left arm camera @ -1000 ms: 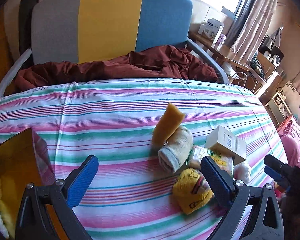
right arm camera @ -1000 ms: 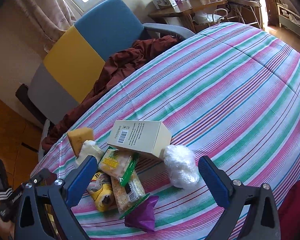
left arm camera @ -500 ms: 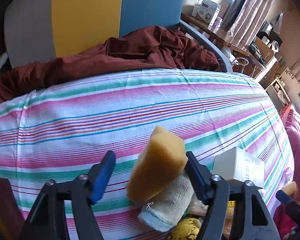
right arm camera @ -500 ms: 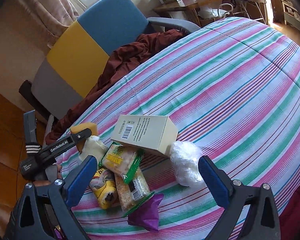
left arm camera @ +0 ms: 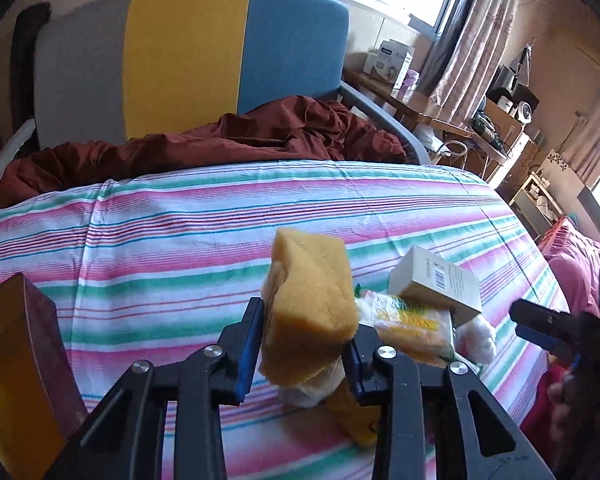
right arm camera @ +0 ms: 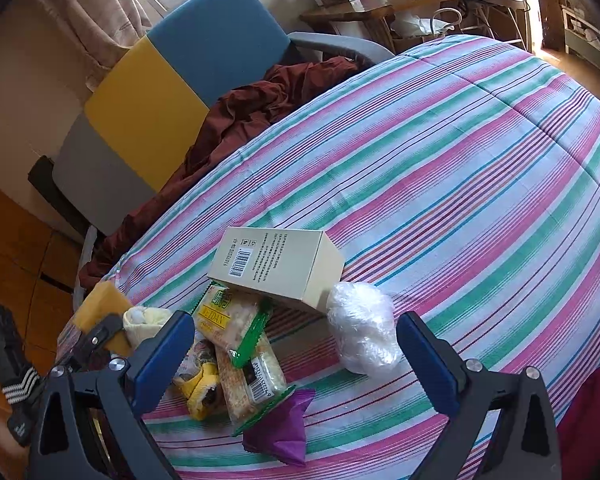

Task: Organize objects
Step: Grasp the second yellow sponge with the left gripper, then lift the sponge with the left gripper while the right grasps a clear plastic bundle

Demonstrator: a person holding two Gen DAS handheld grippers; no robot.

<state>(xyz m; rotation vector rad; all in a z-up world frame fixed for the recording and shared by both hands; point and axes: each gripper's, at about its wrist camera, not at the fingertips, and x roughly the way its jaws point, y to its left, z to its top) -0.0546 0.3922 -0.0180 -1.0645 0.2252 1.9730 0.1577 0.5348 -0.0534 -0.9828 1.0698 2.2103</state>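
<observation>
The left gripper [left arm camera: 304, 344] is clamping a yellow sponge [left arm camera: 312, 304]: its blue-padded fingers [left arm camera: 250, 344] have just been closing, and they are now pressing in on the sponge from both sides. The sponge is standing tilted between them, above a rolled cream cloth [left arm camera: 312, 384] that is lying on the striped bed [left arm camera: 180, 240]. In the right wrist view the sponge [right arm camera: 100, 308] is sitting at the left edge of the pile, just beside the cloth [right arm camera: 146, 320].

The right gripper [right arm camera: 296, 352] is hovering over the pile with its fingers [right arm camera: 428, 360] standing wide apart and nothing pressed between them.

The remaining objects are lying together on the bed. A cream box [right arm camera: 276, 264] is resting tilted on a snack packet [right arm camera: 230, 324] with green edges, and a second packet [right arm camera: 256, 380] is lying under that one. A white plastic bundle [right arm camera: 362, 334] is lying just beside the box's right end. A yellow pouch [right arm camera: 198, 388] is showing behind the right gripper's left finger, and a purple wrapper [right arm camera: 280, 428] is lying nearest the camera.

An orange container [left arm camera: 16, 364] is standing at the left edge of the left wrist view. Beyond the bed, a dark red blanket [left arm camera: 220, 140] is lying bunched against a grey, yellow and blue chair [left arm camera: 188, 60].
</observation>
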